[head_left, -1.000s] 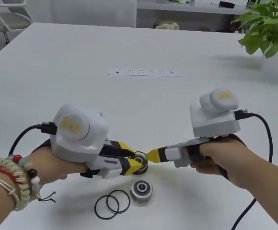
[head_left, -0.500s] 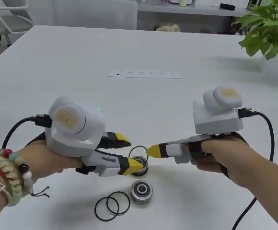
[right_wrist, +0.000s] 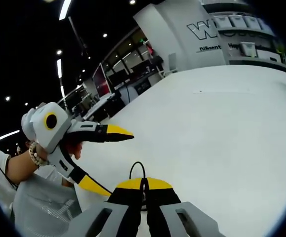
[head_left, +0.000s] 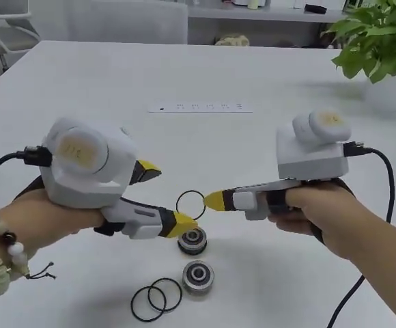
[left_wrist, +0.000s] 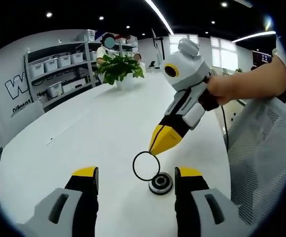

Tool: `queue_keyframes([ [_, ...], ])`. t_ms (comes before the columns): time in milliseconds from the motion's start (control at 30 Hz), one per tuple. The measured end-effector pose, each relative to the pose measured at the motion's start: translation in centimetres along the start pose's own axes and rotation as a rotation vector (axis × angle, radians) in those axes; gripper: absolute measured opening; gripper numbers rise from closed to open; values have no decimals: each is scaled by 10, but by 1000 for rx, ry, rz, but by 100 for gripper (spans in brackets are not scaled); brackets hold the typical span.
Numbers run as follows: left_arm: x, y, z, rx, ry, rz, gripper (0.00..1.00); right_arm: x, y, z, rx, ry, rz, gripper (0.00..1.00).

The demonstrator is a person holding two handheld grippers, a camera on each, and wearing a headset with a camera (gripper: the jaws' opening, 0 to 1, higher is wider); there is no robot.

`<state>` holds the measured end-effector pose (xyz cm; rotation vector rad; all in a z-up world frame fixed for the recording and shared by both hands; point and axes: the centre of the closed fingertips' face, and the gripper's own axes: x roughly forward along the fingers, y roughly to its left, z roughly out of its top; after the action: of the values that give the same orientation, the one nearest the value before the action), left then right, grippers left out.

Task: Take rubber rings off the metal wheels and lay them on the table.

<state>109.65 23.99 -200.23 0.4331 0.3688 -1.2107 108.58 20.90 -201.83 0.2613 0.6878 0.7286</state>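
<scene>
- a rubber ring (head_left: pixel 178 204) hangs free just above one metal wheel (head_left: pixel 192 240), pinched in the clenched right gripper (head_left: pixel 211 200).
- the left gripper (head_left: pixel 164 195) is released, jaws wide, holding nothing.
- two rings (head_left: pixel 157 297) already lie on the table (head_left: pixel 266 89) beside a second wheel (head_left: pixel 198 275).
- left, i judge: laying this ring down; whether more rings sit on the wheels, i cannot tell.

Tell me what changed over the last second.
The right gripper pulled the rubber ring up off the wheel and holds it clear; the left gripper opened, releasing that wheel. The second wheel and two loose rings stayed put.
</scene>
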Motion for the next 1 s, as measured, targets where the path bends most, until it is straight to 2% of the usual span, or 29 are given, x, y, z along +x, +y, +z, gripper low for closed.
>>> queue_keyframes([
  [200, -10, 9, 9, -27, -37, 31, 58, -2, 2, 4, -2, -15, 6, 0],
  [333, -15, 14, 11, -35, -46, 51, 58, -3, 5, 7, -2, -27, 14, 0],
  [433, -19, 15, 15, -24, -51, 49, 56, -3, 6, 7, -3, -26, 18, 0],
  [500, -23, 13, 19, -11, -52, 30, 56, -3, 9, 7, -4, -26, 24, 0],
  [567, -28, 17, 26, -15, -73, 42, 57, -3, 11, 8, -4, -30, 30, 0],
  [600, -30, 16, 32, -37, -94, 31, 58, -3, 11, 9, -4, -32, 32, 0],
  [667, -33, 15, 36, -58, -105, 18, 60, -3, 12, 9, -2, -33, 35, 0],
  [833, -43, 9, 45, -34, -99, 8, 69, -4, 14, 12, -4, -38, 42, 0],
  [1000, -60, -1, 52, -1, -97, -12, 71, -5, 19, 16, -13, -46, 54, 0],
])
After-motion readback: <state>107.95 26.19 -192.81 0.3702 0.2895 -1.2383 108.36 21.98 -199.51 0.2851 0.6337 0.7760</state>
